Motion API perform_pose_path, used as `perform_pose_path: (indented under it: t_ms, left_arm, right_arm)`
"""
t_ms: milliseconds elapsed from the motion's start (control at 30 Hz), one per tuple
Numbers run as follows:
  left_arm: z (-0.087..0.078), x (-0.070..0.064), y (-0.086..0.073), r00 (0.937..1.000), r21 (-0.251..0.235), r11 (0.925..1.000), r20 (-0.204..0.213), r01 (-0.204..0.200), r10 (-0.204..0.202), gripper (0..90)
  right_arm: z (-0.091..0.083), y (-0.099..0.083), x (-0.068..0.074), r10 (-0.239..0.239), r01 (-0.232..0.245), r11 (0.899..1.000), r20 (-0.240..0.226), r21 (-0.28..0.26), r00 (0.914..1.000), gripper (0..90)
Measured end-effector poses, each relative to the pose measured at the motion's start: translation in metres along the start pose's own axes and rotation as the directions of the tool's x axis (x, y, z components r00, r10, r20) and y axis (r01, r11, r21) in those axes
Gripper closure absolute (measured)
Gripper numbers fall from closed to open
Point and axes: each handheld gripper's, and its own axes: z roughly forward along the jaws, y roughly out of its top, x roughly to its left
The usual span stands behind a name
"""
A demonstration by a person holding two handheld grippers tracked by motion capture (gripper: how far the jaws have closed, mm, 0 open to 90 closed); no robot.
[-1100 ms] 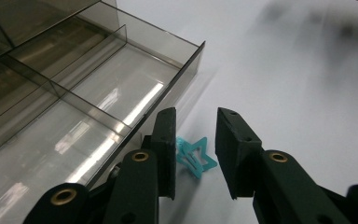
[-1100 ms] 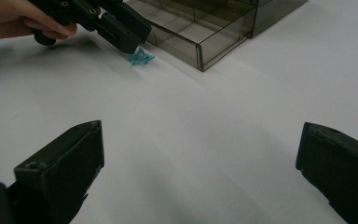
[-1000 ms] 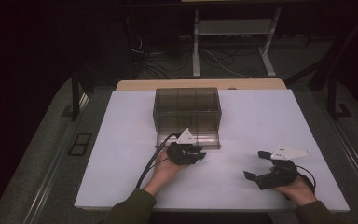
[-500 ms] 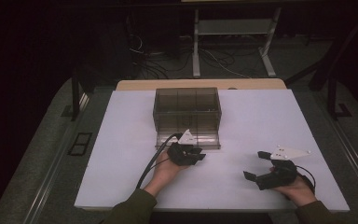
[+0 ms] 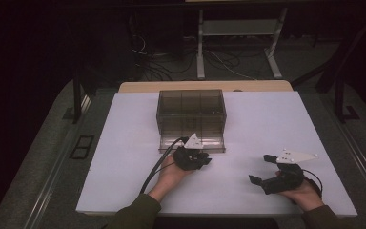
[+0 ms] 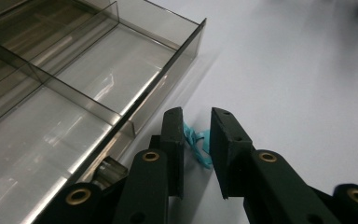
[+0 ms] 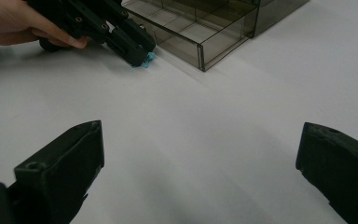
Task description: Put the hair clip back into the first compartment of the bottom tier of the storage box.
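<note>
In the high view, the left tool (image 5: 205,161) sits at centre, just below the smoked plastic organizer (image 5: 191,117) on the white table (image 5: 267,124); the right tool (image 5: 263,168), lower right, gapes open. In the left gripper view, its jaws are narrowly apart around a teal scrap (image 6: 197,143) at lower centre, beside the organizer's wall; a firm pinch cannot be told. In the right gripper view, the scrap (image 7: 148,59) lies upper left.
</note>
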Motion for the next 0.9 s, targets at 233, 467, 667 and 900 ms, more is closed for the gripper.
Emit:
perform_pose_path:
  t_ms: [233,467,667,900]
  left_arm:
    - [0.0,0.0001,0.0002,0.9999,0.003,0.9999,0.007,-0.015,0.015,81.9]
    - [-0.0001,0.0002,0.0001,0.9999,0.003,1.0,0.014,-0.008,0.008,83.6]
    - [-0.0003,0.0,-0.0002,0.9997,0.0,1.0,0.023,0.0,0.0,83.8]
    - [-0.0036,0.0002,0.0008,0.9992,-0.017,0.9998,0.04,0.005,-0.004,83.7]
  right_arm:
    - [-0.0002,-0.0001,0.0003,0.001,-0.001,1.0,-0.001,0.001,1.0,0.4]
    - [0.0001,-0.0002,0.0004,-0.001,0.001,1.0,-0.002,0.003,1.0,0.4]
    - [0.0009,-0.0004,0.0007,-0.005,0.005,1.0,-0.002,0.005,1.0,0.4]
    - [0.0019,-0.0015,0.0009,-0.008,0.008,1.0,0.001,0.008,1.0,0.4]
